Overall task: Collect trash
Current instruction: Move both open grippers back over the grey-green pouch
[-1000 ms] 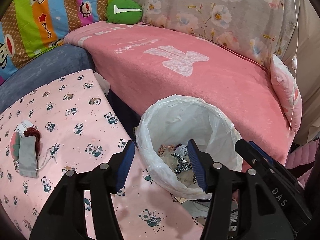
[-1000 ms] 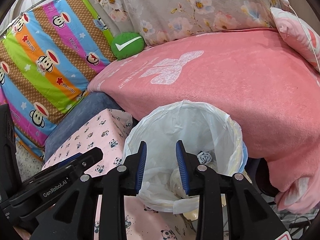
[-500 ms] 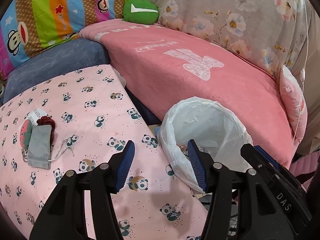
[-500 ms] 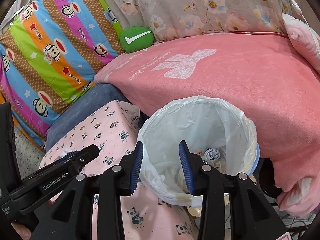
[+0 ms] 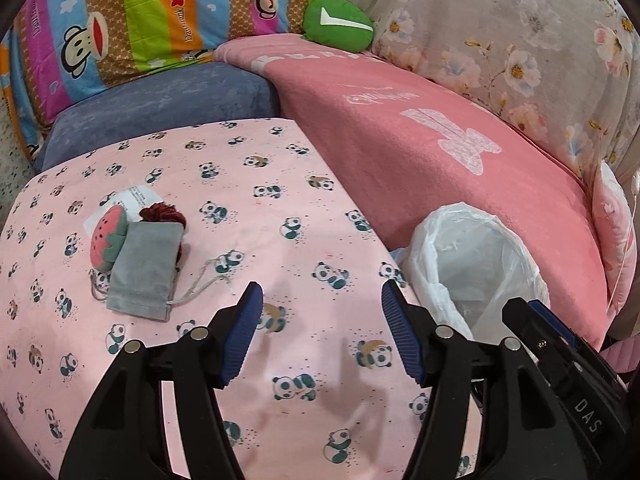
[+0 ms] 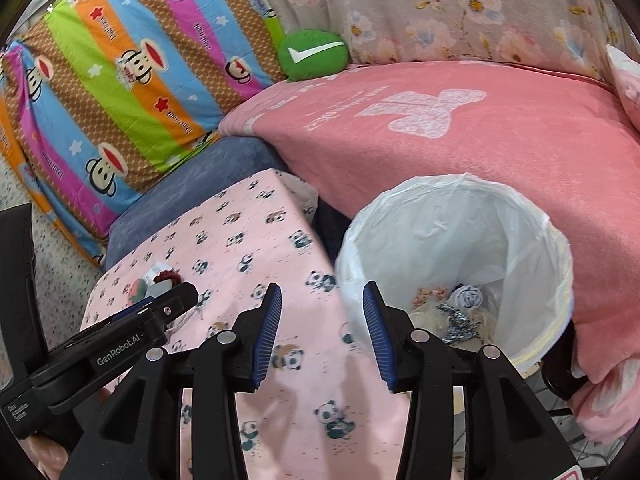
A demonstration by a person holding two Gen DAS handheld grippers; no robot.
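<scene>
Both hand-held grippers, left (image 5: 322, 334) and right (image 6: 320, 334), are opening, empty, above the worktop (image 5: 280, 200); next grab the clutter (image 5: 136, 252) by its left edge, then the bin (image 6: 452, 264).

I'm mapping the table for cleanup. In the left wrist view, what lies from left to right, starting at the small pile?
Strawberry-shaped pincushion → grey drawstring pouch → bare panda-print tablecloth → white-lined trash bin → pink blanket.

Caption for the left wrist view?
Left gripper opening, empty, over panda cloth; grey pouch left, lined bin right.
</scene>
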